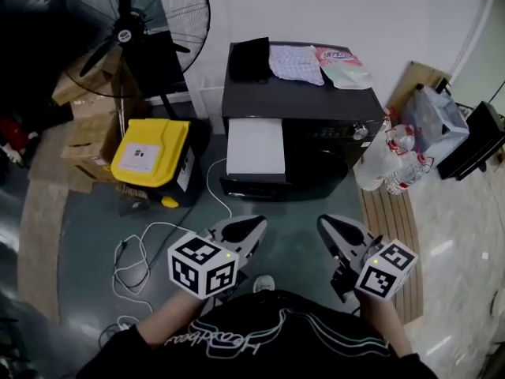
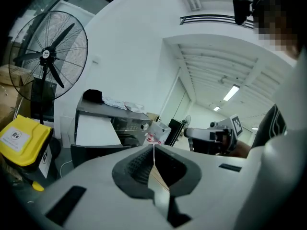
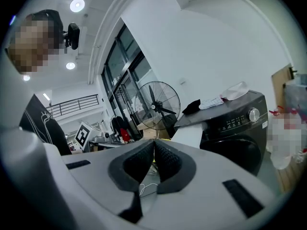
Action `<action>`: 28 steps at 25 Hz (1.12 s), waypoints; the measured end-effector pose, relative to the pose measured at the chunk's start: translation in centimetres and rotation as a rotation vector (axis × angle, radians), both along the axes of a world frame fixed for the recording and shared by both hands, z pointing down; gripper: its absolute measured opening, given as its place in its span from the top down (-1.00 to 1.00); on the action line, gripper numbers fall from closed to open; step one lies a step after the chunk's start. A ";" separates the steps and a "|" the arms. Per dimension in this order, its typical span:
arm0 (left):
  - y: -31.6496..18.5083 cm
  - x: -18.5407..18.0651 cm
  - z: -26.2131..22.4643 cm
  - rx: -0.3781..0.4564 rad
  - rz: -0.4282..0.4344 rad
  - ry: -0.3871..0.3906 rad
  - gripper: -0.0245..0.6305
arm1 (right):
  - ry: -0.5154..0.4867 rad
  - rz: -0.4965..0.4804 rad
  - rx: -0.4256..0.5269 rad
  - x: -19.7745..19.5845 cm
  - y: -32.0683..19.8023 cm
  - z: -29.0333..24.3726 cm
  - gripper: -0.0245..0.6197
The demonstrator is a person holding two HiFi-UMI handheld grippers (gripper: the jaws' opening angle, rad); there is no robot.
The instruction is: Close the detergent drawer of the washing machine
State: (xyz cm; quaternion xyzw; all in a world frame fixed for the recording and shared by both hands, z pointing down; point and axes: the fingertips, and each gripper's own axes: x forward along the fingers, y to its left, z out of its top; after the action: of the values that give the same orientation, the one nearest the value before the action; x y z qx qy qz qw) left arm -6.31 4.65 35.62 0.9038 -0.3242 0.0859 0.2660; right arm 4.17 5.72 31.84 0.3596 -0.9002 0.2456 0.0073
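**Drawer out, both jaws shut and empty, reach not yet begun**

Pressed together with nothing between them at the left gripper (image 2: pixel 154 150); same at the right gripper (image 3: pixel 153 145). Held low and near the body, side by side, pointing forward over the floor (image 1: pixel 300 212). Well apart from the washing machine (image 1: pixel 316 105) ahead.

Detergent drawer (image 1: pixel 255 146) pulled out at the machine's upper left front, white top face showing, touched by neither gripper. Long axis along the pull-out line, from the machine front toward the person. Straight ahead of the left gripper, ahead and to the left of the right one. Left judged better placed, though both look about equally far.

Likely next: reach forward, meet the drawer's near end with shut jaws, push away from the body along that axis until flush. Possible snag: an off-centre push skewing or jamming it.

Further out: cloths (image 1: pixel 296 63) on the machine lid, yellow box (image 1: pixel 150 150) and fan (image 1: pixel 126 30) to the left, white cable (image 1: pixel 134 251) on the floor, bagged bottles (image 1: pixel 390 160) at the right.
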 end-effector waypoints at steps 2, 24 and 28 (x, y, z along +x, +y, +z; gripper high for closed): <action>-1.4 0.0 1.1 -0.004 0.001 -0.013 0.84 | 0.004 0.003 -0.020 0.1 -1.2 0.8 0.84; -10.8 -1.2 12.6 -0.131 -0.080 -0.146 0.84 | 0.066 0.081 -0.132 3.6 -7.0 7.1 0.84; -11.7 -1.3 14.0 -0.146 -0.090 -0.168 0.84 | 0.057 0.093 -0.148 4.1 -7.4 7.9 0.84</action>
State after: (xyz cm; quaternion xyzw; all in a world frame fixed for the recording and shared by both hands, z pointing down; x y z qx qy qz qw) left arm -7.64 -7.07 49.64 0.8563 -0.3784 0.1725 0.3064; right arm 8.29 -1.66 39.79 0.4065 -0.8612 0.3012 0.0482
